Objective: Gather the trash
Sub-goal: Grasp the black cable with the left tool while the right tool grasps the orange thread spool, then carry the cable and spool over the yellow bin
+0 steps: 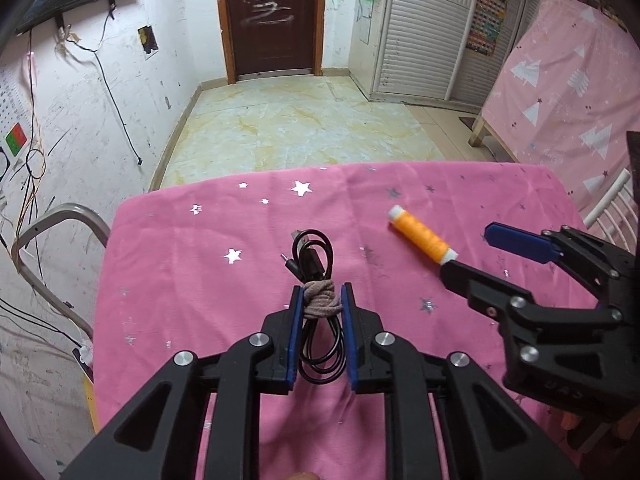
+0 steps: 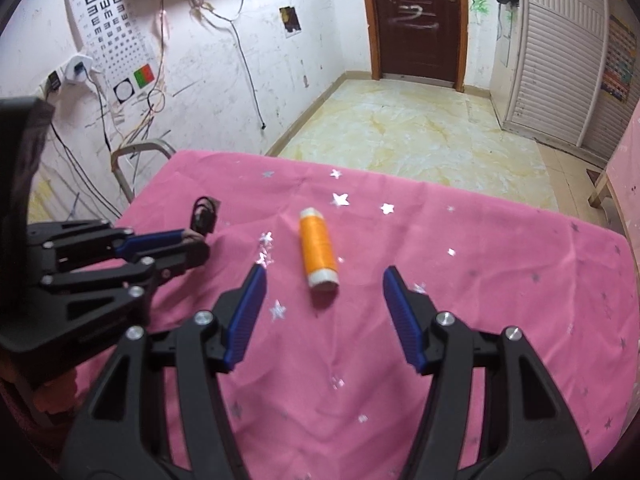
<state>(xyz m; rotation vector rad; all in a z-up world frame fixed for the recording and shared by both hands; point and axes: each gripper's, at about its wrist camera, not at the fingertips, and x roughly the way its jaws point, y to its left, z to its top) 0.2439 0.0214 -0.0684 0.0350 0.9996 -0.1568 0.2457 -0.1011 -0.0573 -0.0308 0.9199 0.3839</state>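
A coiled black cable [image 1: 316, 256] tied with a brownish band lies on the pink star-print tablecloth [image 1: 200, 280]. My left gripper [image 1: 321, 294] is shut on the cable at the band; it also shows in the right wrist view [image 2: 188, 244], with the cable [image 2: 204, 216] sticking out past it. An orange thread spool [image 2: 318, 250] lies on the cloth ahead of my right gripper [image 2: 324, 280], which is open and empty, its fingers either side of the spool's near end. In the left wrist view the spool [image 1: 422, 238] lies to the right, with the right gripper [image 1: 468, 250] at it.
The table's far edge drops to a marble-tiled floor [image 1: 300, 128]. A metal chair frame [image 1: 44, 240] stands at the table's left. Loose wires hang on the left wall [image 2: 152, 92]. A pink-covered piece of furniture [image 1: 568, 100] stands to the right.
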